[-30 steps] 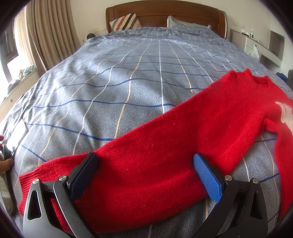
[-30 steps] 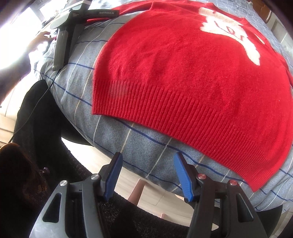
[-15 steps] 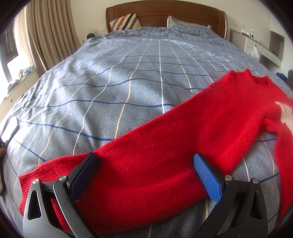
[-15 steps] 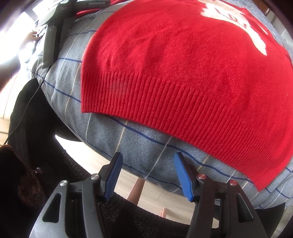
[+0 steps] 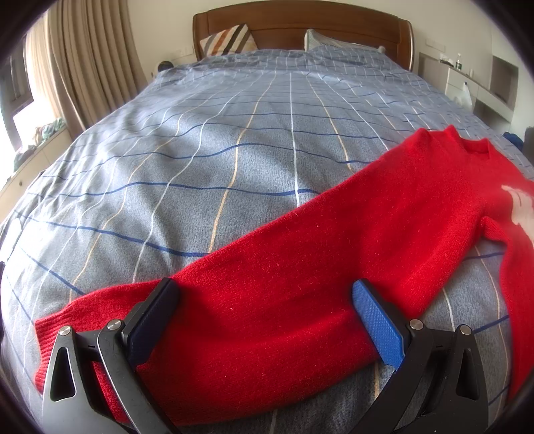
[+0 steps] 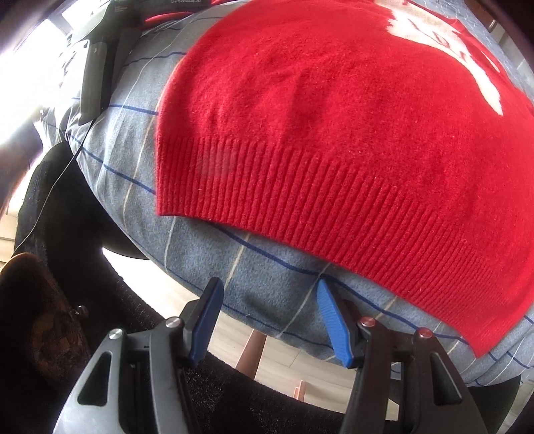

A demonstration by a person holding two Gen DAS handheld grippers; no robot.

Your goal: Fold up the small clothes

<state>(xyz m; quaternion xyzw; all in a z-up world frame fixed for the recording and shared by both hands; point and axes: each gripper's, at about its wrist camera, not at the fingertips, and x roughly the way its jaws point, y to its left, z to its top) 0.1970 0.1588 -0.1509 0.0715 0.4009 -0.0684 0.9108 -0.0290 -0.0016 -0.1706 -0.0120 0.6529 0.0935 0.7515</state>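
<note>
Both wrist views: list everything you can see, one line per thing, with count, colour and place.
Knitted red sweater with white motif: one, red, spread flat near the bed's foot; one sleeve stretched sideways.
Checked blue-grey bed cover: one, blue-grey with blue, white and tan lines, over the whole bed.
Wooden headboard: one, brown, far end.
Pillows: two, one striped, one blue-grey, against the headboard.
Beige curtain: one, left of the bed.
Left gripper: one, black with blue pads, open, astride the sleeve.
Right gripper: one, black with blue pads, open, at the bed's edge below the ribbed hem.
</note>
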